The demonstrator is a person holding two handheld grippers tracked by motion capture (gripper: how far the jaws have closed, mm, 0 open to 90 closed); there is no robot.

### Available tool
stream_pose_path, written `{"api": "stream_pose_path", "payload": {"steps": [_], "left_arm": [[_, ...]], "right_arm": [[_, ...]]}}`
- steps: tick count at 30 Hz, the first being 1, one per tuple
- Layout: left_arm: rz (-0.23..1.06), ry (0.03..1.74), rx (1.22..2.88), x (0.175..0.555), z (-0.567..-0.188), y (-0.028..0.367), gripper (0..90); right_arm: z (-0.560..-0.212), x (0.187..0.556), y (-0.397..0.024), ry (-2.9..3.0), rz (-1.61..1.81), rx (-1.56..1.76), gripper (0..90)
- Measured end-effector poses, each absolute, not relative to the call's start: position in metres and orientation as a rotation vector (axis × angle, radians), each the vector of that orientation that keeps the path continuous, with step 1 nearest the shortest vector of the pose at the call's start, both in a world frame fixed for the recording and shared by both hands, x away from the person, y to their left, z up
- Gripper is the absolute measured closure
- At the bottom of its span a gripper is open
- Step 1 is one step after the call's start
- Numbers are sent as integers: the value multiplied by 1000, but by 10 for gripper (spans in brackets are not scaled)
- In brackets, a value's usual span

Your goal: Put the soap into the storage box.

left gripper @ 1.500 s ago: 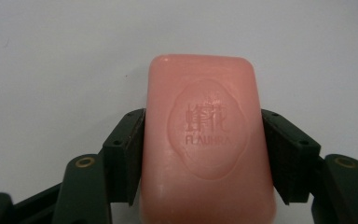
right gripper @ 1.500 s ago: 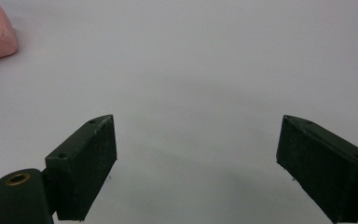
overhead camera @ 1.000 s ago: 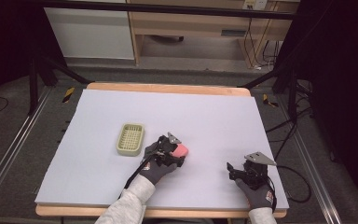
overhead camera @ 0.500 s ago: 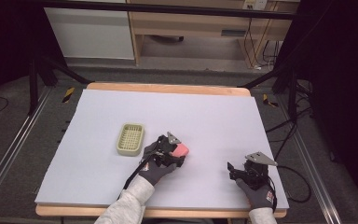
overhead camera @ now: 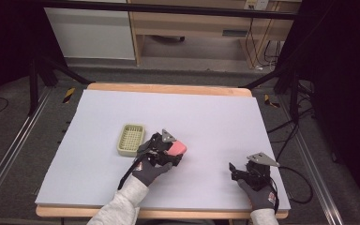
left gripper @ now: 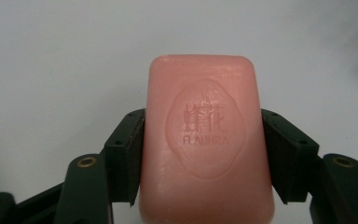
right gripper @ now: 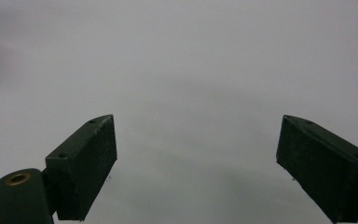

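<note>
Nothing has shifted between the earlier frames and this one: both hands, both grippers and the objects on the table sit where they were a second ago. From the high view, the left gripper (overhead camera: pixel 171 150) sits near the middle of the white tabletop (overhead camera: pixel 215 117), held in a dark-gloved left hand (overhead camera: pixel 151 171), and a pink bar of soap (overhead camera: pixel 176 148) shows at its tip. The left gripper view shows the soap bar (left gripper: pixel 205 140) clamped between the two black jaws, one pressed to each long side, with an oval embossed stamp reading "FLAUHRA" facing the camera and the white surface behind it. A small pale green slotted soap tray (overhead camera: pixel 131 139) lies just beside the left gripper, on its left, apart from the soap. The right gripper (overhead camera: pixel 243 169) rests low near the front right of the table, held in the gloved right hand (overhead camera: pixel 260 190), well apart from the left one. In the right gripper view its jaws stand wide apart over bare white tabletop (right gripper: pixel 191 70), with nothing between them.
</note>
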State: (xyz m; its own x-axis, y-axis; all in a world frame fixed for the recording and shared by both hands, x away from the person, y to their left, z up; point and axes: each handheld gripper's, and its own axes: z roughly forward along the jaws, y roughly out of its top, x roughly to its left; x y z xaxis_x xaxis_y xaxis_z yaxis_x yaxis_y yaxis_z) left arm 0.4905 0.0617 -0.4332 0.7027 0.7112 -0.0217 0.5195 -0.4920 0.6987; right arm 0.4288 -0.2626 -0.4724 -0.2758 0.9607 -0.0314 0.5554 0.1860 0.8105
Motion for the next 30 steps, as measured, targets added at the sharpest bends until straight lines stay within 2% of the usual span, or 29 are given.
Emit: {"api": "stream_pose_path", "payload": {"steps": [11,30], "left_arm": [[358,942,2189,486,-424,80,373],[407,1022,2113,482,-409,134,373]], "right_arm": [[-472,428,-263,1905,956,1418,124],[-472,428,-264,1899,953,1424,124]]}}
